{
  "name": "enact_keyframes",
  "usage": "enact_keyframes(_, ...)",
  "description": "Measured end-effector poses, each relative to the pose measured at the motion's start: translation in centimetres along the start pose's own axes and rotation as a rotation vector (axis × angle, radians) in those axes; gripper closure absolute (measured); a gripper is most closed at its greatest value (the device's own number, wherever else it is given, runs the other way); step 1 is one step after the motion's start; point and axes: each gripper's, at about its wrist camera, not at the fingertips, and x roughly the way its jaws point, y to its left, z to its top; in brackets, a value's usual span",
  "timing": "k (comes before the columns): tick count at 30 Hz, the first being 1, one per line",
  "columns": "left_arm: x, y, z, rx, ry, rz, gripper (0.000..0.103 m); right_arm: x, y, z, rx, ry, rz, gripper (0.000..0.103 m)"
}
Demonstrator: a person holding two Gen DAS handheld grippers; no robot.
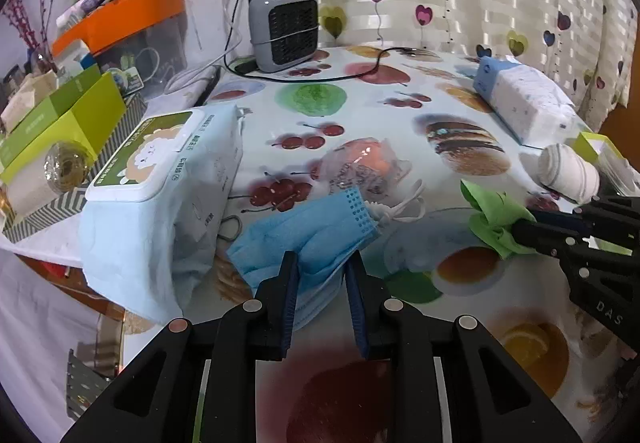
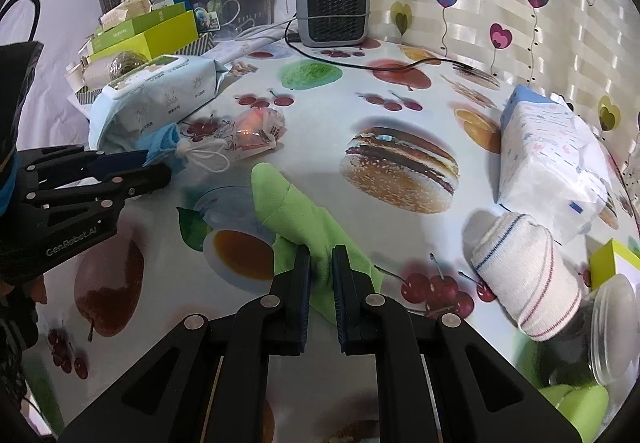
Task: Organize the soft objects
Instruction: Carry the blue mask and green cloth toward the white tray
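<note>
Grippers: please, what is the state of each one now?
Left gripper: closed on the blue face mask.
Right gripper: closed on the green cloth.

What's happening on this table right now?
A person is sorting soft items on a fruit-print tablecloth with a handheld gripper in each hand. The left gripper is shut on a blue face mask beside a pack of wet wipes. The right gripper is shut on a green cloth. A rolled striped sock lies untouched to the right, near a tissue pack.
</note>
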Motion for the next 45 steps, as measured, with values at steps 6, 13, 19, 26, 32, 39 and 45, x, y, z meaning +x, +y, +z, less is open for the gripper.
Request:
enact_keyframes(6,-1.6,-1.1,0.0,0.007,-0.028,-0.013,0.081,-1.4,-0.1,-0.3,0.006,-0.025,-0.004,0.092)
enact_keyframes(13,-3.8,-3.0,0.4,0.042,-0.077,-0.031,0.081,-4.3,-0.7,-0.4,0.019,-0.078,-0.02,0.092)
enact_keyframes(19,-6.2,-5.5,1.2,0.076,-0.125,-0.07,0.081,-7.1,-1.9,-0.6,0.033,-0.125,-0.05,0.092)
enact_keyframes(26,-7.7,-8.1,1.9,0.107,-0.158,-0.113,0.081,-10.2,-4.0,-1.2,0.062,-0.169,-0.094,0.092)
enact_keyframes(32,-8.7,-10.8,2.7,0.148,-0.184,-0.15,0.081,-12.7,-6.0,-1.7,0.085,-0.196,-0.14,0.092)
enact_keyframes(39,-9.0,-14.4,3.3,0.202,-0.197,-0.201,0.081,-14.6,-8.9,-3.1,0.119,-0.199,-0.196,0.092)
enact_keyframes(45,-9.1,-18.0,3.7,0.249,-0.203,-0.254,0.081,-15.8,-11.5,-4.4,0.156,-0.192,-0.233,0.092)
